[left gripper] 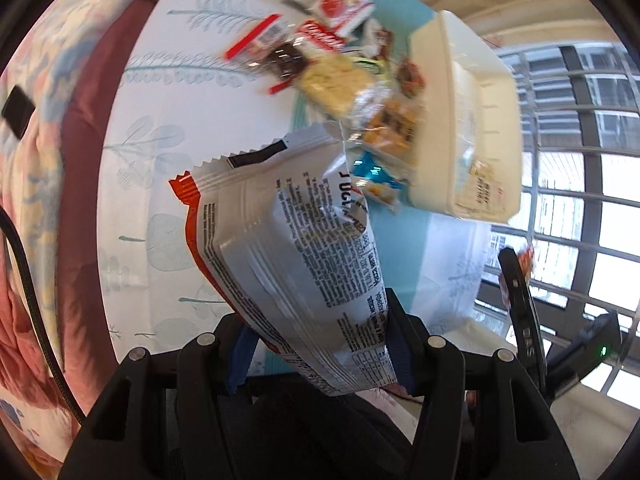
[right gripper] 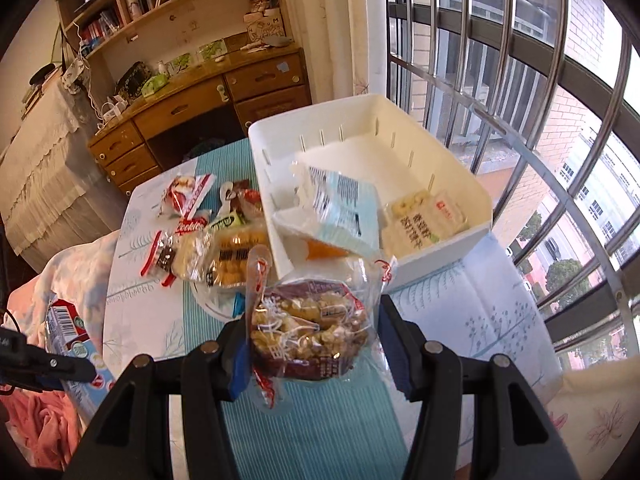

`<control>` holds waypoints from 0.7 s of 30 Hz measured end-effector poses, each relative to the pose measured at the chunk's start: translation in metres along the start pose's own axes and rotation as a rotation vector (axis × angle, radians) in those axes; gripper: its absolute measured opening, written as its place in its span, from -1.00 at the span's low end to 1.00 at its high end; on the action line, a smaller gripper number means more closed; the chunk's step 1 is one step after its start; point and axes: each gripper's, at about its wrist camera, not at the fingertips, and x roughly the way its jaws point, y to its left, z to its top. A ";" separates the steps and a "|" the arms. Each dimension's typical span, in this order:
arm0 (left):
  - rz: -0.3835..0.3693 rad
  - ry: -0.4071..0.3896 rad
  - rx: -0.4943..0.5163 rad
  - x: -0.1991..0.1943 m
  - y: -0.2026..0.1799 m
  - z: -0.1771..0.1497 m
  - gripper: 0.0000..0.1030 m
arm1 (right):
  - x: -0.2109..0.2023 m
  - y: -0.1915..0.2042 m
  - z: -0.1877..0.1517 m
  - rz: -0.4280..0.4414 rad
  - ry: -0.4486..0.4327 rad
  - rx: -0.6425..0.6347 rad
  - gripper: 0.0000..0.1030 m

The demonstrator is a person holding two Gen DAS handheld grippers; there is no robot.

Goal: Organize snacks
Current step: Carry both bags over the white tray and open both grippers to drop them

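In the left wrist view my left gripper (left gripper: 320, 356) is shut on a white snack bag (left gripper: 288, 240) with an orange edge and black print, held up above the table. My right gripper (right gripper: 316, 344) is shut on a clear packet of brown nutty snacks (right gripper: 312, 320), held just in front of the white bin (right gripper: 440, 248). In the bin lie a blue-and-white pack (right gripper: 340, 208), a pale yellow pack (right gripper: 424, 220) and an orange item (right gripper: 324, 250). A pile of loose snacks (right gripper: 208, 240) lies on the table left of the bin; the same snack pile (left gripper: 320, 52) shows blurred beside the bin (left gripper: 464, 120).
The table carries a leaf-print cloth (left gripper: 160, 120) with a teal runner (right gripper: 320, 420). Pink floral bedding (left gripper: 40, 160) and a black cable (left gripper: 24, 264) lie at its left. A wooden desk with shelves (right gripper: 200, 100) stands behind it, and window bars (right gripper: 520, 80) run along the right.
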 end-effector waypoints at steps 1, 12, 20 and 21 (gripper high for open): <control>-0.001 -0.002 0.009 -0.003 -0.006 0.000 0.08 | -0.001 -0.002 0.005 0.007 -0.002 -0.005 0.07; -0.034 -0.044 0.108 -0.019 -0.104 0.017 0.08 | -0.004 -0.025 0.070 0.063 -0.044 -0.104 0.07; -0.015 -0.100 0.153 0.000 -0.172 0.042 0.08 | 0.012 -0.044 0.110 0.118 -0.039 -0.194 0.08; -0.011 -0.101 0.154 0.005 -0.177 0.045 0.08 | 0.015 -0.047 0.113 0.128 -0.035 -0.203 0.08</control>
